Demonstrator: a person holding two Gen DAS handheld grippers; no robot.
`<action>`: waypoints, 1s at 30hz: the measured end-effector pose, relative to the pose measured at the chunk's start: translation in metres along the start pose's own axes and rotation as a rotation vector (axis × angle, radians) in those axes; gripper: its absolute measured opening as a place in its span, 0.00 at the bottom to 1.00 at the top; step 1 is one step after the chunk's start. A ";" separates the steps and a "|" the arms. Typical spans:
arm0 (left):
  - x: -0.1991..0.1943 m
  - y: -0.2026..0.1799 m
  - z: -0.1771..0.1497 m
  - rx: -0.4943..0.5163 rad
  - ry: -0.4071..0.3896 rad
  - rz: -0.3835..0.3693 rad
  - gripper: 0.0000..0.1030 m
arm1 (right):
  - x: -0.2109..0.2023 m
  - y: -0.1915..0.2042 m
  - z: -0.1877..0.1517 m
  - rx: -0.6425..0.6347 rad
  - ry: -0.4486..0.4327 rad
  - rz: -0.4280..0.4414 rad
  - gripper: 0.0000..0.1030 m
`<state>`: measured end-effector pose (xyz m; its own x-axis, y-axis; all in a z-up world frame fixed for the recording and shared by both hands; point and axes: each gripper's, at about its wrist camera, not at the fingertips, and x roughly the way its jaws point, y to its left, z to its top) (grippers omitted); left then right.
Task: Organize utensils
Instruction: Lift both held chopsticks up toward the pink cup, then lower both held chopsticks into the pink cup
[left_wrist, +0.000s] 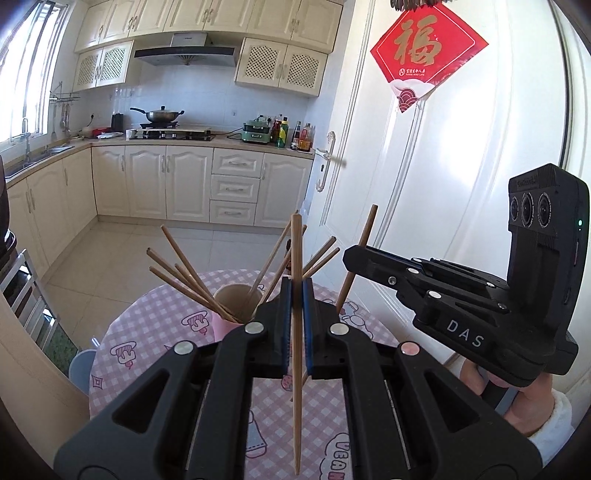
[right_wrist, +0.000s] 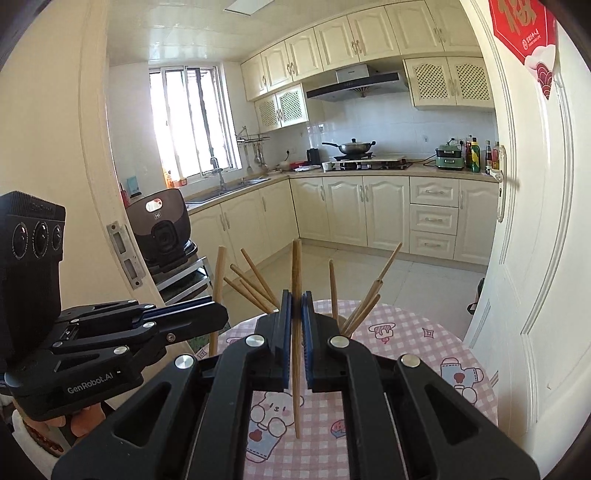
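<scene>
Holding one chopstick in each claw, you stand near the end of a delivery, as I judge it. Your left claw (left_wrist: 296, 295) is closed narrow on a chopstick (left_wrist: 296, 332), which stands nearly upright between the blue pads. Your right claw (right_wrist: 296, 314) is closed in the same way on a second chopstick (right_wrist: 296, 350), also nearly upright, with its thin end hanging free over the surface (right_wrist: 424, 332).

In the left wrist view, the cup (left_wrist: 234, 301) sits on the pink checked surface at about 11 o'clock from the left claw, just beyond the fingers. Many chopsticks (left_wrist: 184, 273) already lean in it, spread like a fan toward 10 and 2 o'clock. The right claw appears there at 3 o'clock, carrying its stick at a slant beside the cup.

So most of the work seems done: the cup is well filled, and I see no loose chopsticks lying on the part of the surface that is visible. What is left, as far as the pictures show, are the two sticks you hold. Neither tip is yet inside the cup. Whether other utensils wait outside the views, I cannot tell.
</scene>
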<state>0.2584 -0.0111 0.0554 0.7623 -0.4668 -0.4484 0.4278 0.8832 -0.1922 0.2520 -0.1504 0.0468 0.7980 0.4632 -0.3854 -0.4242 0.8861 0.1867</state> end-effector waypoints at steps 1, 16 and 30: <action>0.000 0.001 0.002 -0.006 -0.006 0.000 0.05 | -0.001 -0.001 0.002 0.001 -0.007 -0.004 0.04; 0.013 0.008 0.034 -0.059 -0.238 0.128 0.06 | 0.004 0.003 0.036 -0.033 -0.144 -0.043 0.04; 0.041 0.024 0.046 -0.101 -0.473 0.280 0.06 | 0.039 -0.007 0.032 -0.052 -0.207 -0.076 0.04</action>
<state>0.3226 -0.0110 0.0722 0.9850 -0.1626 -0.0579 0.1467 0.9654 -0.2155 0.3000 -0.1384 0.0591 0.8970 0.3931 -0.2021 -0.3768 0.9191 0.1153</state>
